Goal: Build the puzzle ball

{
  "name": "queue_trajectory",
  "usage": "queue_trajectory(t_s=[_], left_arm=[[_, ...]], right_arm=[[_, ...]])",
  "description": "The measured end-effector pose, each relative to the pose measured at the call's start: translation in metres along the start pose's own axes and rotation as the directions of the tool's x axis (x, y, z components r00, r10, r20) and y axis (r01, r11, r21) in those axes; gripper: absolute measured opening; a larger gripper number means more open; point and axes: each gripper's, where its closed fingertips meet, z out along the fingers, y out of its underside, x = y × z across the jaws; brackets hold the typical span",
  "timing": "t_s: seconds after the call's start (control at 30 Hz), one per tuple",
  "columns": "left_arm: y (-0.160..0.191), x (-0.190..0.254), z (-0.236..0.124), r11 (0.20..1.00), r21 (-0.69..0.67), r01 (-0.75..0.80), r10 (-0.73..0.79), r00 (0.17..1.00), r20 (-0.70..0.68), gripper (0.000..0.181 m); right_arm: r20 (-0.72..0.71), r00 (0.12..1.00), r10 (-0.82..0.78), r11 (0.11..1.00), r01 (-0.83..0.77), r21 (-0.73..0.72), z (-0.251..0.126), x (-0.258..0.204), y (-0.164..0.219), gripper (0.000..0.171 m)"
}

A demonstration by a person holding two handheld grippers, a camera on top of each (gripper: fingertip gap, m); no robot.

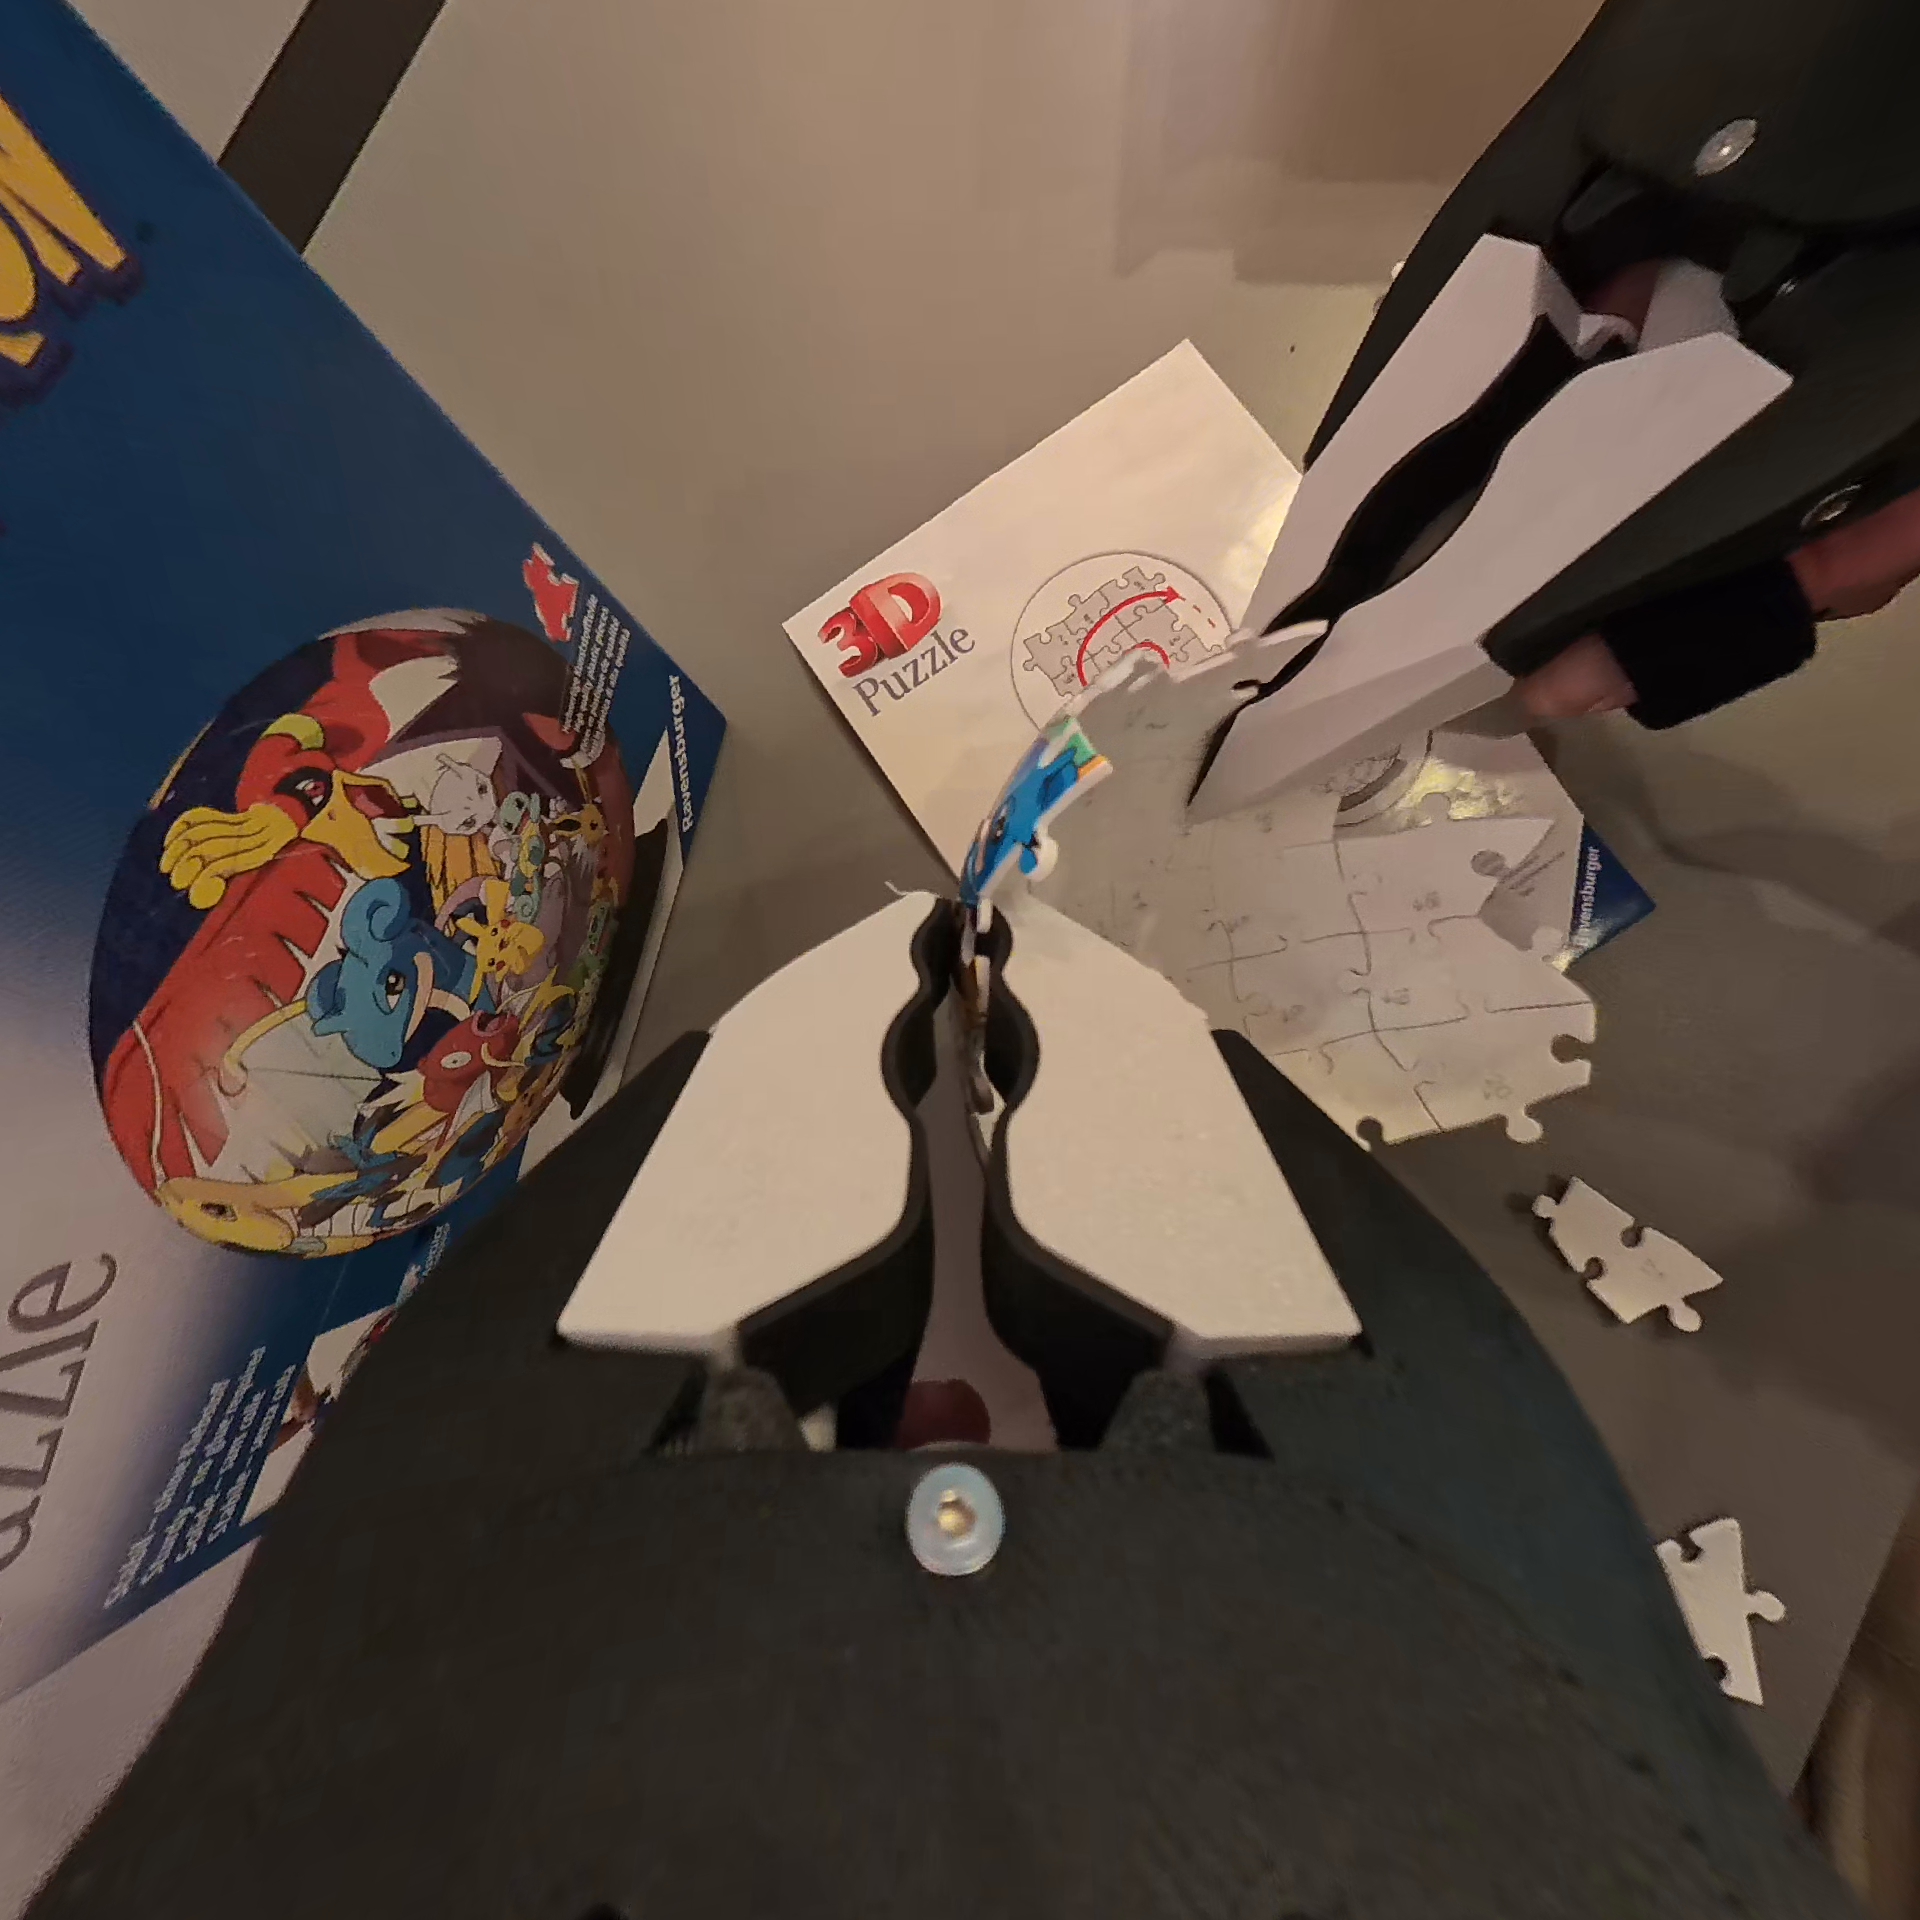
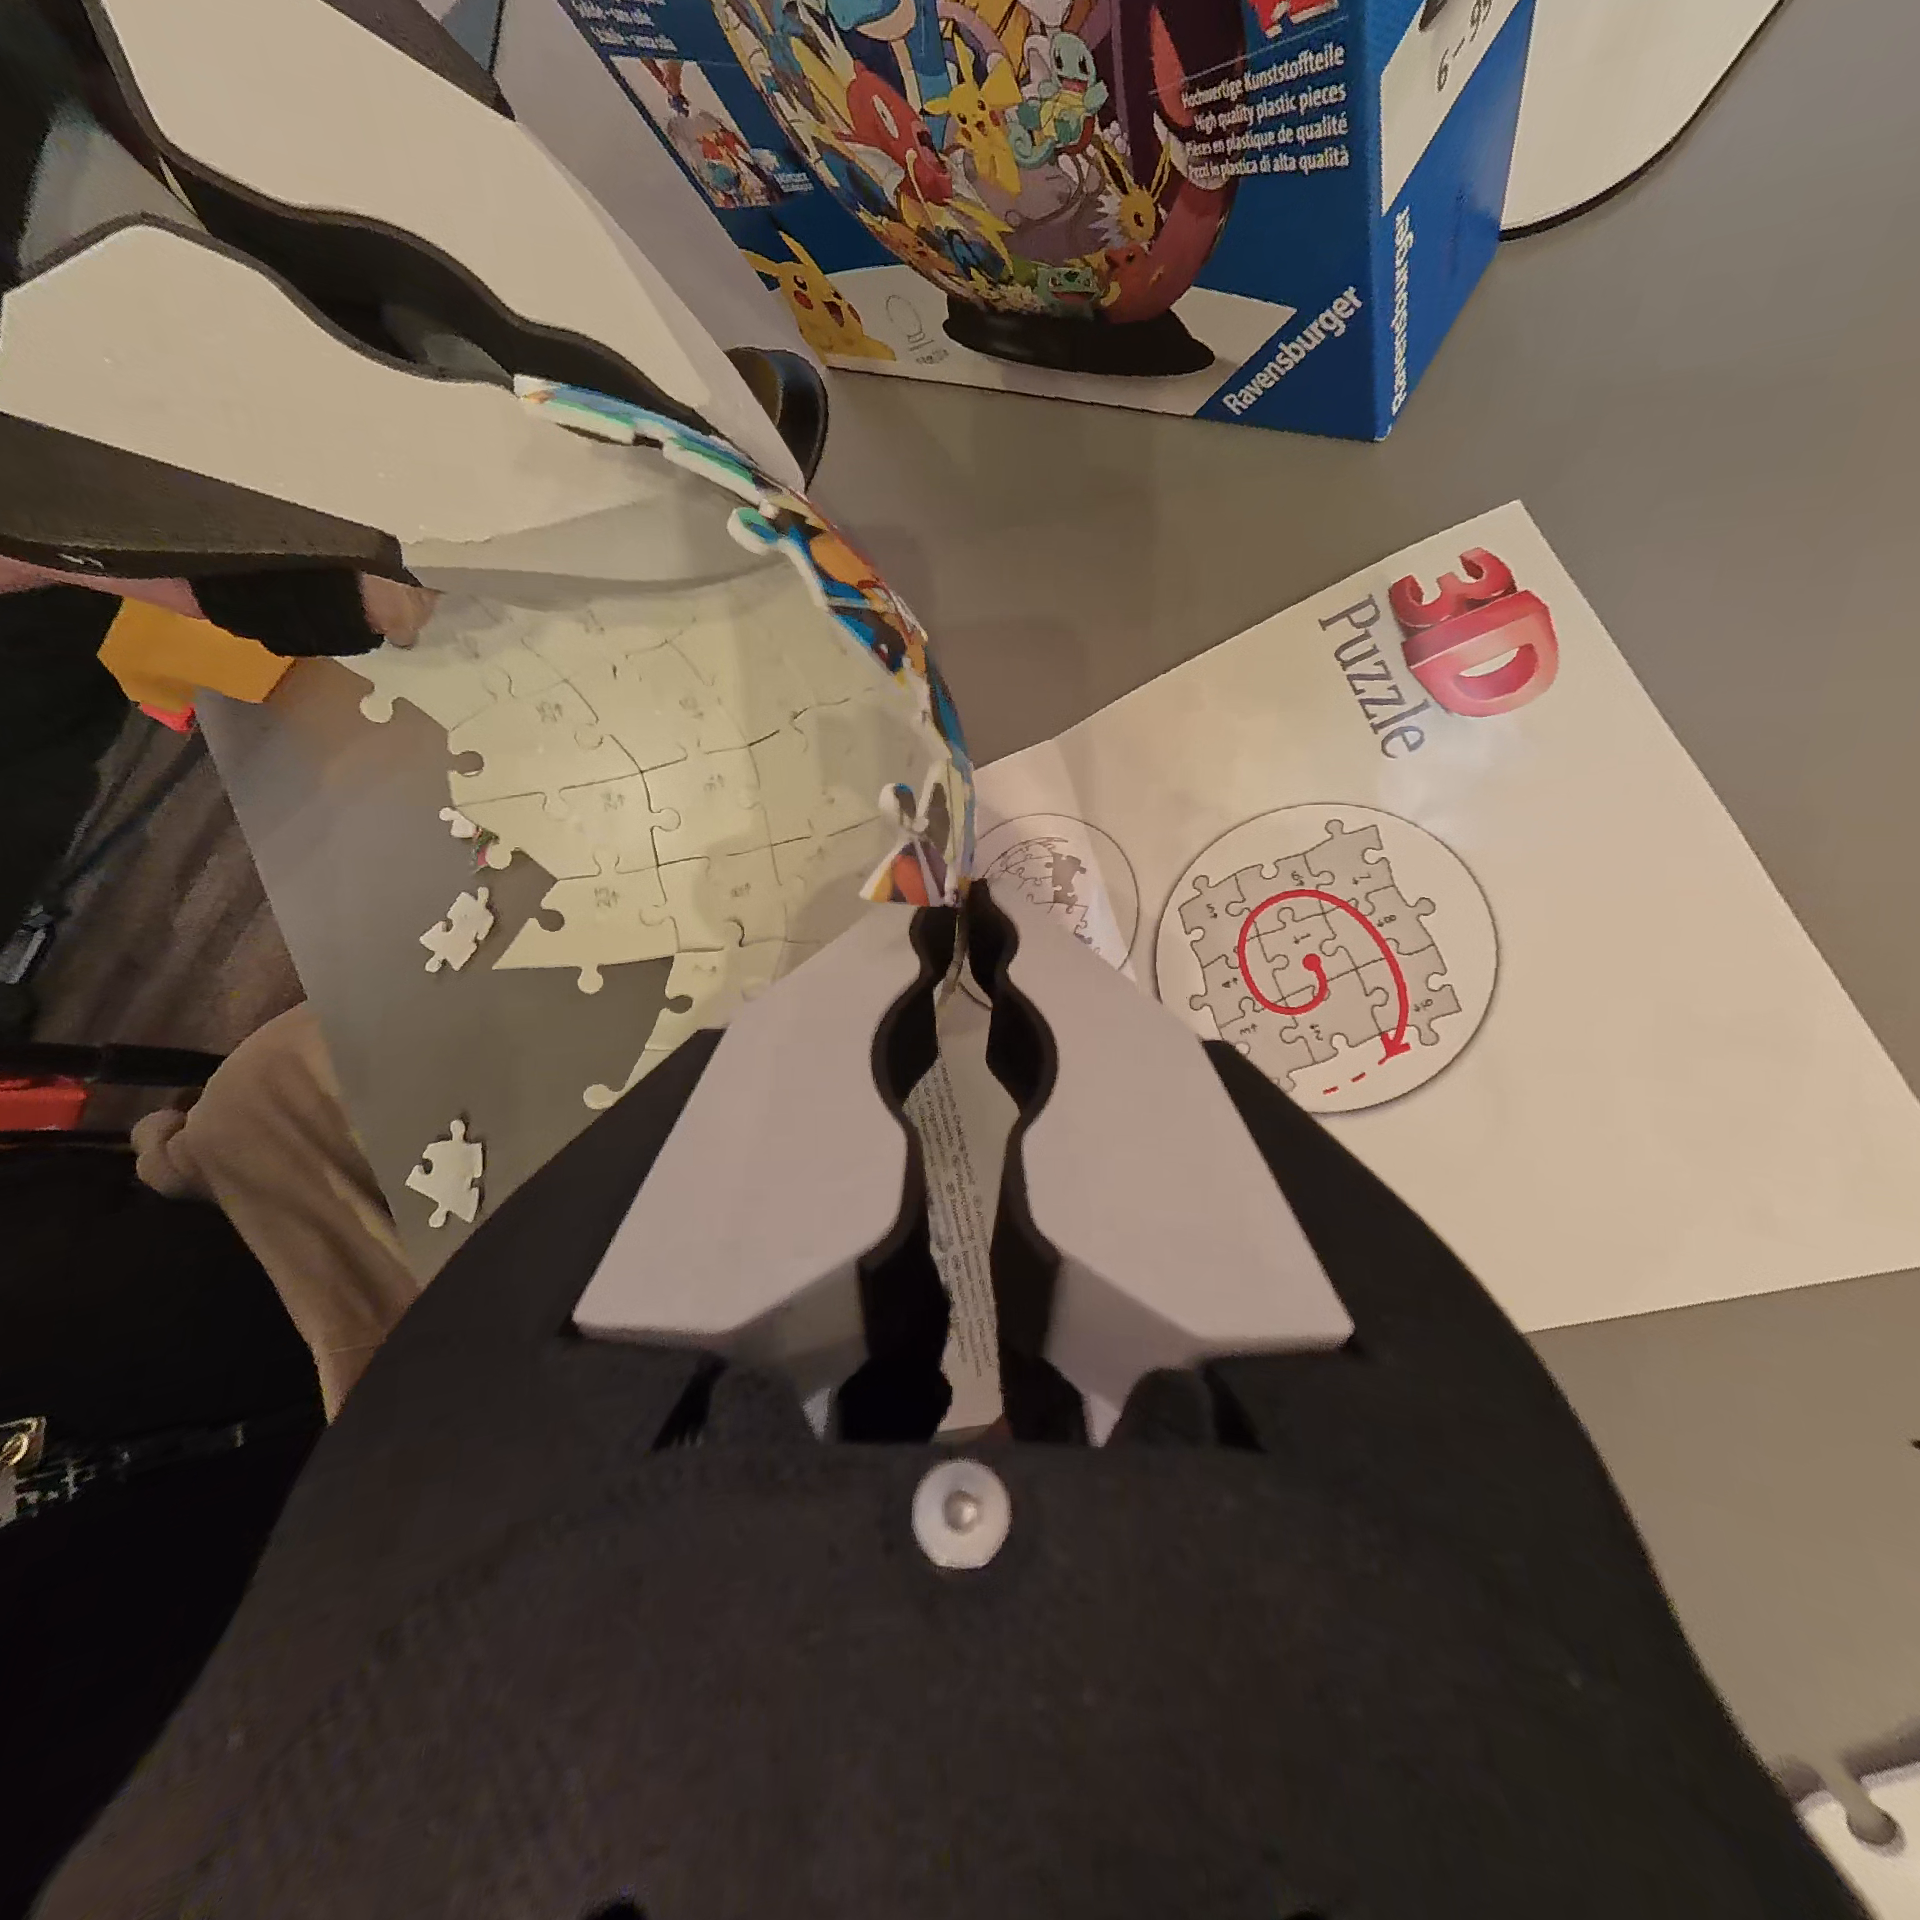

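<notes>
A partly built puzzle ball shell (image 2: 675,769), white inside and coloured outside, hangs between both grippers above the grey table. My left gripper (image 1: 971,914) is shut on one rim of the shell (image 1: 1351,935), by its blue coloured edge. My right gripper (image 2: 961,914) is shut on the opposite rim. Each gripper shows in the other's view: the right gripper (image 1: 1236,717) at upper right, the left gripper (image 2: 623,416) at upper left. Loose white pieces (image 1: 1621,1262) lie on the table; two more (image 2: 457,930) show under the shell.
The blue puzzle box (image 1: 312,831) lies to the left and shows at the back in the right wrist view (image 2: 1091,208). A white instruction sheet (image 2: 1558,935) lies under and beyond the shell (image 1: 987,582). The table edge (image 2: 312,1039) runs down the left. Spacing between my two grippers at the tips: around 7 cm.
</notes>
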Motion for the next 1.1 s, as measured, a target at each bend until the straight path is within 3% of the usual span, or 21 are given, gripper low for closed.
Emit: queue_trajectory(t_s=[0.03,0.13,0.47,0.57,0.8,1.1], left_arm=[[0.0,-0.001,-0.001,1.0,0.002,-0.001,0.001,1.0,0.001,0.003],[0.002,0.0,-0.001,1.0,0.008,0.01,-0.01,1.0,-0.013,0.003],[0.003,0.002,-0.003,0.997,0.055,0.055,-0.051,0.996,-0.067,0.004],[0.004,0.004,-0.004,0.996,0.069,0.055,-0.049,0.995,-0.085,0.004],[0.001,0.008,-0.008,0.996,0.091,0.012,-0.004,0.996,-0.085,0.003],[-0.002,0.011,-0.011,0.995,0.093,-0.043,0.049,0.997,-0.063,0.003]], right_arm=[[0.001,1.0,-0.003,1.0,0.003,0.005,0.001,0.0,0.0,0.0],[0.01,1.0,-0.012,1.0,0.012,0.006,0.002,0.0,-0.001,0.006],[0.033,0.997,-0.073,0.997,0.072,0.011,0.0,-0.006,-0.004,0.001],[0.01,0.988,-0.153,0.988,0.153,-0.022,-0.001,-0.006,-0.002,0.013],[-0.034,0.939,-0.341,0.937,0.337,-0.092,-0.005,-0.009,-0.009,0.02],[0.019,0.917,-0.398,0.908,0.397,-0.136,-0.014,-0.017,-0.02,0.029]])
